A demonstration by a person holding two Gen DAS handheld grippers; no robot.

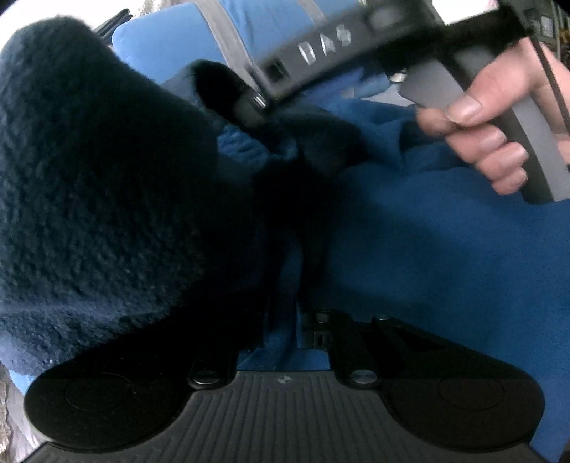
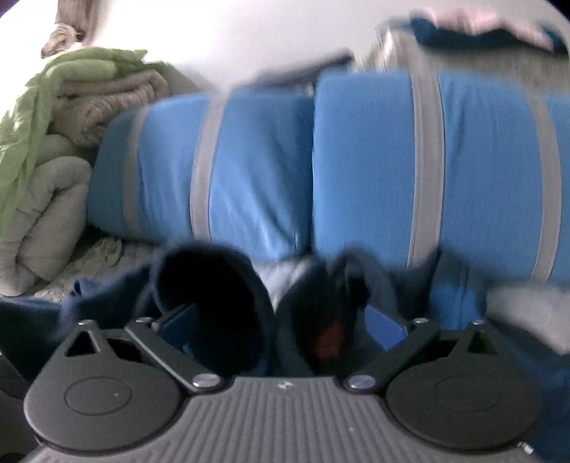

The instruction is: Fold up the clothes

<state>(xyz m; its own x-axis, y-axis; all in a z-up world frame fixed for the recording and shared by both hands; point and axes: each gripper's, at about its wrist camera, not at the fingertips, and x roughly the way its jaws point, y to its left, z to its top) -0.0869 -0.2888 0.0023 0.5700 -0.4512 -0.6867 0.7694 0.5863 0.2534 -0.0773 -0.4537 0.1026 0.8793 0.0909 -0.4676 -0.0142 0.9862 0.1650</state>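
Note:
A dark navy fleece garment [image 1: 89,178] fills the left wrist view, bunched on the left over its brighter blue part [image 1: 445,256]. My left gripper [image 1: 299,285] is shut on the navy garment; its fingers are buried in the fabric. The right gripper's body shows in that view at the top [image 1: 320,53], held by a hand [image 1: 491,142], its tip in the cloth. In the right wrist view my right gripper [image 2: 285,320] is closed on the same garment [image 2: 213,302], with cloth draped over both fingers.
Two blue cushions with grey stripes [image 2: 356,160] stand behind the garment. A pile of folded beige blankets and a green cloth [image 2: 53,124] lies at the left. More folded items [image 2: 481,28] sit at the top right.

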